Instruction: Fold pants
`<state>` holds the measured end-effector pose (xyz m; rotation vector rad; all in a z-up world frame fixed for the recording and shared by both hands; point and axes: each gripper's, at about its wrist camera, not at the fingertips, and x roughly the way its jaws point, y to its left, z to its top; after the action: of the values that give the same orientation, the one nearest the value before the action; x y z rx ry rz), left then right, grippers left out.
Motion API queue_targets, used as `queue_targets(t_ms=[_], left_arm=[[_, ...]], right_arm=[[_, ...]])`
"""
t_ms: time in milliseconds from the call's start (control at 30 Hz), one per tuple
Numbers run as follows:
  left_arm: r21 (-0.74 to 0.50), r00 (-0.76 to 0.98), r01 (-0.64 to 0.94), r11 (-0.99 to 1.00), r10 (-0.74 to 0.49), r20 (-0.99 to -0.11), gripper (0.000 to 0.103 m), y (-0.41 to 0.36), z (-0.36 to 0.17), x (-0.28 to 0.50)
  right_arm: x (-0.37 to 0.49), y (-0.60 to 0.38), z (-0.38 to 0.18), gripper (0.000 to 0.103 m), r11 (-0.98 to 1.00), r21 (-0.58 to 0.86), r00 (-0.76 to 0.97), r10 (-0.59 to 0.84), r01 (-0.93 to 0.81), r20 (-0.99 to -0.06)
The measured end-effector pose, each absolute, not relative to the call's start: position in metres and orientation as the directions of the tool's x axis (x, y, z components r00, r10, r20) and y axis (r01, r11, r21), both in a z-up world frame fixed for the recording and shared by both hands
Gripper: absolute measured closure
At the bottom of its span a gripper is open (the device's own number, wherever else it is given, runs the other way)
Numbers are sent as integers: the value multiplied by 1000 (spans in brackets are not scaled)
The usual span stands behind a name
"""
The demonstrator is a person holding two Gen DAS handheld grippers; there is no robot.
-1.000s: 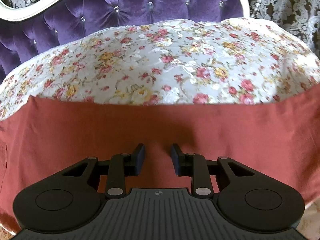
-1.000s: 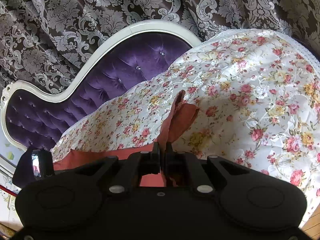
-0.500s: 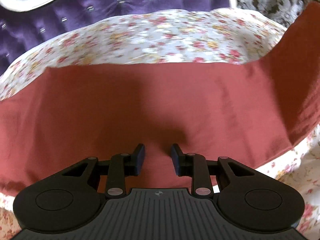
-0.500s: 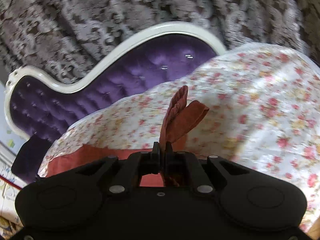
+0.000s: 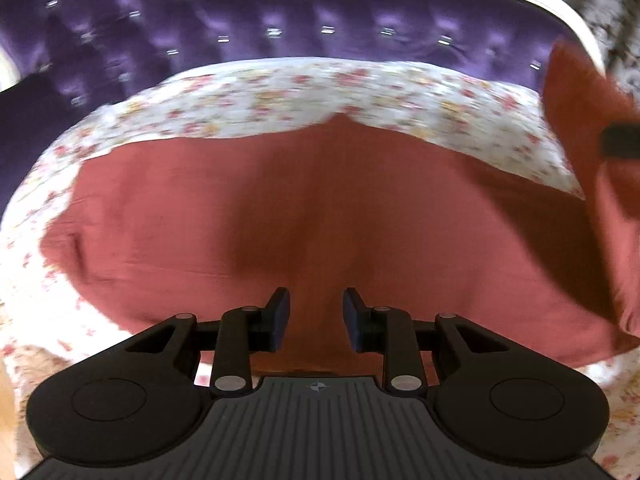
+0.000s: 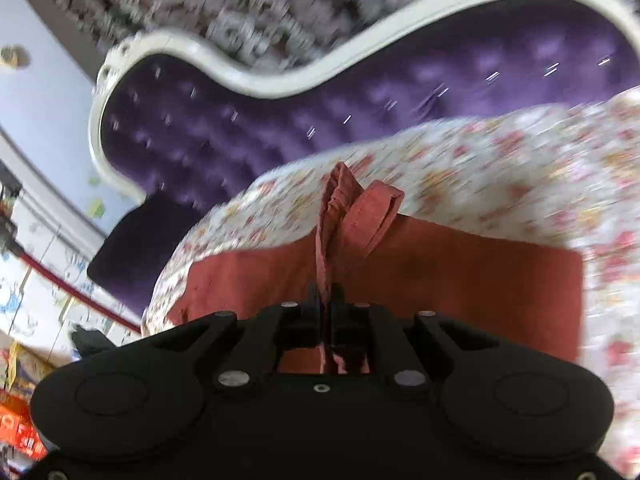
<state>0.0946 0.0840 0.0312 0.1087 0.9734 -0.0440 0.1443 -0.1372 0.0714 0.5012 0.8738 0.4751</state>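
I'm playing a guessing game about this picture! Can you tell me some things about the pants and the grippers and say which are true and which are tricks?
1. The pants are blue. False: they are rust red.
2. The right gripper is pinching a bunched bit of the pants. True.
3. The left gripper is squeezing the pants too. False: it is open, with a gap between its fingers, above the cloth.
4. The pants lie on a flowery bedspread. True.
5. The headboard behind the bed is green. False: it is purple with a white frame.
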Motion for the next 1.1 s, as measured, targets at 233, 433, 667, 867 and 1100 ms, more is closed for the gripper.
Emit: queue_targets(t_ms=[233, 433, 667, 867, 1100], left_arm=[[66, 562, 4, 998, 52, -826, 75, 123, 32, 98], [52, 574, 11, 999, 37, -818, 75, 128, 37, 95], [22, 615, 61, 998, -21, -788, 75, 102, 52, 104], [17, 598, 140, 990, -71, -798, 75, 68, 39, 115], [42, 492, 156, 987, -41, -869, 73, 63, -22, 116]], right_arm=[[157, -60, 12, 90, 784, 588, 462, 604, -197, -650], [144, -56, 11, 70, 770, 585, 498, 624, -256, -603], [123, -121, 35, 47, 763, 613, 613, 588, -204, -528], [111, -120, 2, 77, 821, 545, 547, 537, -167, -642], [79, -125, -20, 81, 837, 521, 496, 528, -167, -690]])
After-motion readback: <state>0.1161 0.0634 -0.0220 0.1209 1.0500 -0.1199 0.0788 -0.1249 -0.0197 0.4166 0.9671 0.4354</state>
